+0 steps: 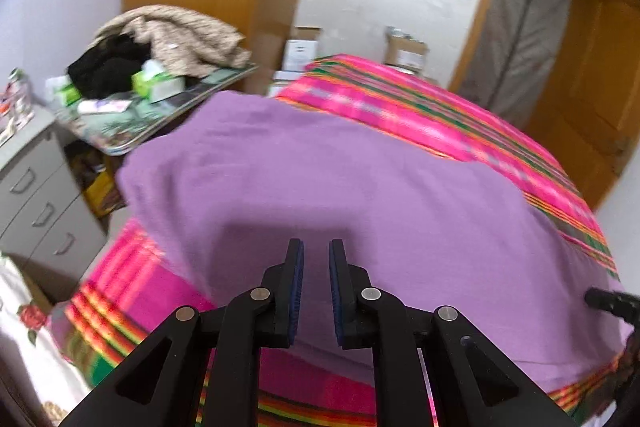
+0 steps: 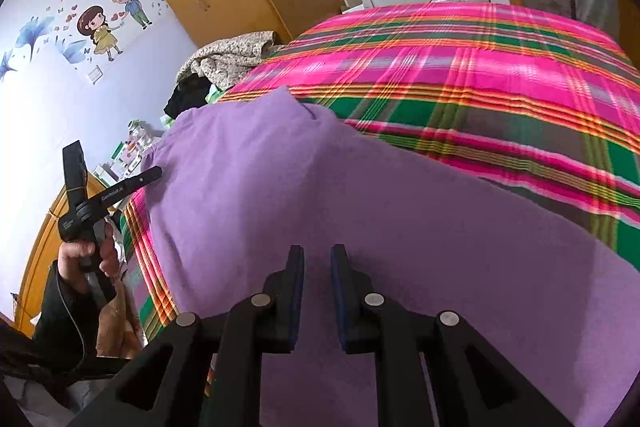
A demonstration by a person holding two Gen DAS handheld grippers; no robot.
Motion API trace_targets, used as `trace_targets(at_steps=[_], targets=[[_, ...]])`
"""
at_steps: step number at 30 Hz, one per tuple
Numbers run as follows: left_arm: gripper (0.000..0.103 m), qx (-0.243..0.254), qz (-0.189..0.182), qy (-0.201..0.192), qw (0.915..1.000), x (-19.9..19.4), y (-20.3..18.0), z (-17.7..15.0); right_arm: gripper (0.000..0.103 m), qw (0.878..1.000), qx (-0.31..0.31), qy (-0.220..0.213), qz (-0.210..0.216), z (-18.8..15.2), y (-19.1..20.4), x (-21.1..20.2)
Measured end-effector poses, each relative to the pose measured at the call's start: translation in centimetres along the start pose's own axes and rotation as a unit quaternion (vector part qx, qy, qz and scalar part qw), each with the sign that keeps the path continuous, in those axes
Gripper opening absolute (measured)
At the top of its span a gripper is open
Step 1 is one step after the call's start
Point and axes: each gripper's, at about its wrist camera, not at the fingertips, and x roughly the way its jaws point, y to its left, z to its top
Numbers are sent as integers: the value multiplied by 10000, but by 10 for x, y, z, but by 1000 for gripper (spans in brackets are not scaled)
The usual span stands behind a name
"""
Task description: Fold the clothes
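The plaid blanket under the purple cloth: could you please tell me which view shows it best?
The right wrist view: the plaid blanket spreads sharp and wide beyond the purple cloth. In the left wrist view it is blurred, showing only around the cloth's edges.

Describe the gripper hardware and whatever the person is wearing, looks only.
Both the left gripper and right gripper are matte black, with flat fingers lined in dark blue pads, angular linkage arms with triangular cut-outs, and round silver pivot pins. In the right wrist view the left unit's handle carries small white lettering, too small to read, and the hand gripping it wears a dark sleeve with a thin dark cable running along it.
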Motion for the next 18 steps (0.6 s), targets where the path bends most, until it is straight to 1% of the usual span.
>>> trace_targets(at_steps=[2,4,7,10,15,18], targets=[[13,-130,68,-4,9999,1,11,2,14,10000,13,13,6,0,-1,2],[13,-170,112,-102,9997,-2,19,5,14,10000,60,4,3,1,-2,3],[13,-175,202,-307,9992,-2,28,18,14,9999,119,-23,5,3,-5,5],[13,-292,275,-355,9986,3,40,29,14,9999,137,-40,10,5,-4,8],[13,-615,357,-140,9974,21,65,32,14,9998,195,-64,55,6,-6,9],[13,-777,226,-104,9967,23,74,28,14,9996,255,-81,116,5,-8,9]])
